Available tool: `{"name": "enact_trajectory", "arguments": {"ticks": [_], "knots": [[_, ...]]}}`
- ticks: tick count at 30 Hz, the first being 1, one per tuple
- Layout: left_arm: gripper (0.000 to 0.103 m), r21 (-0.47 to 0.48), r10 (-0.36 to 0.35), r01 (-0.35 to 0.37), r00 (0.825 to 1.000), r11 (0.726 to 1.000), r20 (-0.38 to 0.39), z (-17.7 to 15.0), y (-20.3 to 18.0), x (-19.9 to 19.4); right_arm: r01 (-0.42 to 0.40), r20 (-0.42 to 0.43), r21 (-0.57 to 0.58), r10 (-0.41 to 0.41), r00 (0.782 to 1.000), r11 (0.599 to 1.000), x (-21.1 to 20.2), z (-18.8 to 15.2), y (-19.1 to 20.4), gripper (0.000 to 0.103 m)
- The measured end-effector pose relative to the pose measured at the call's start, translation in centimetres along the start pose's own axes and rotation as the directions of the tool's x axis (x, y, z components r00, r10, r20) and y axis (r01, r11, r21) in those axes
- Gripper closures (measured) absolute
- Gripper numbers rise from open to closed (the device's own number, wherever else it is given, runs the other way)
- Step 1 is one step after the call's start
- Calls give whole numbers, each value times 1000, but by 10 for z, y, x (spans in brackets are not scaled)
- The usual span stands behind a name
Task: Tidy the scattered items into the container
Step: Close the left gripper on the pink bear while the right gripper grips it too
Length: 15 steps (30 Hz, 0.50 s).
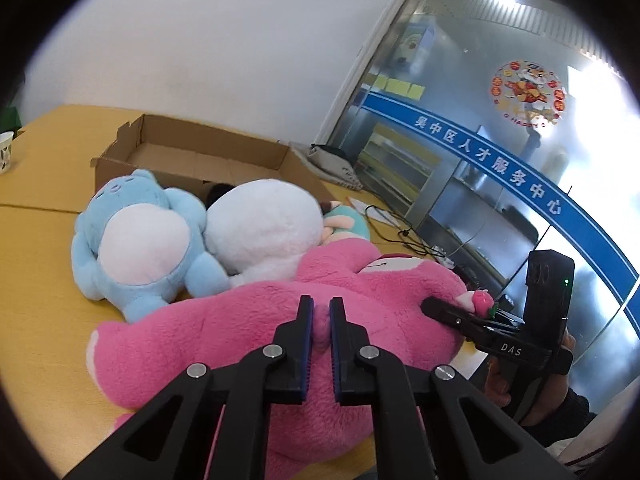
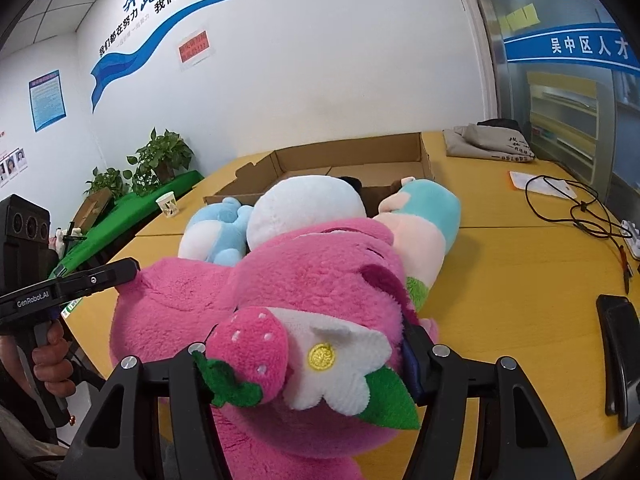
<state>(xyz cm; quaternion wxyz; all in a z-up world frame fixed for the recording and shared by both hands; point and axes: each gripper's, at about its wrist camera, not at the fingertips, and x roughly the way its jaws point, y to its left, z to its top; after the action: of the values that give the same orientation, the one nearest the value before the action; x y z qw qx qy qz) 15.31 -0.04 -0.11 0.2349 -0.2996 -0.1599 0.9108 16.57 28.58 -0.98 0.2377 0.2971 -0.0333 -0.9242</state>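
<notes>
Here the left gripper point(image 1: 321, 316) sits at lower centre of its own view, jaws nearly closed and pinching a fold of the pink bear point(image 1: 248, 332), which lies on the yellow table point(image 1: 36, 280) across the lower middle. In the right wrist view the right gripper point(image 2: 308, 356) fills the bottom of the frame, jaws spread wide around the bear's head, with its strawberry point(image 2: 252, 344) and white flower point(image 2: 332, 376) between them; the fingers press into the plush on both sides. Above the bear in the left view lie a blue plush point(image 1: 136, 236) at left and a white plush point(image 1: 264, 224) at centre, touching each other and the bear. A teal-and-pink plush point(image 2: 424, 216) shows at right of centre in the right view, against the bear. The cardboard box point(image 1: 192, 152) stands open just behind the toys, in the upper middle. A paper cup point(image 2: 168, 205) stands on the table at centre left.
</notes>
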Motion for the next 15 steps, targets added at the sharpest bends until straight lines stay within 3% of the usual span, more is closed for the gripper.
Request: {"name": "enact_trajectory", "arguments": {"ticks": [10, 15], "knots": [[97, 11, -2, 2, 1000, 1000, -16, -2, -3, 0, -13, -38, 51, 15, 999, 999, 12, -12, -14, 35], [96, 46, 72, -69, 995, 997, -66, -8, -3, 7, -18, -52, 58, 21, 998, 998, 15, -13, -15, 33]]}}
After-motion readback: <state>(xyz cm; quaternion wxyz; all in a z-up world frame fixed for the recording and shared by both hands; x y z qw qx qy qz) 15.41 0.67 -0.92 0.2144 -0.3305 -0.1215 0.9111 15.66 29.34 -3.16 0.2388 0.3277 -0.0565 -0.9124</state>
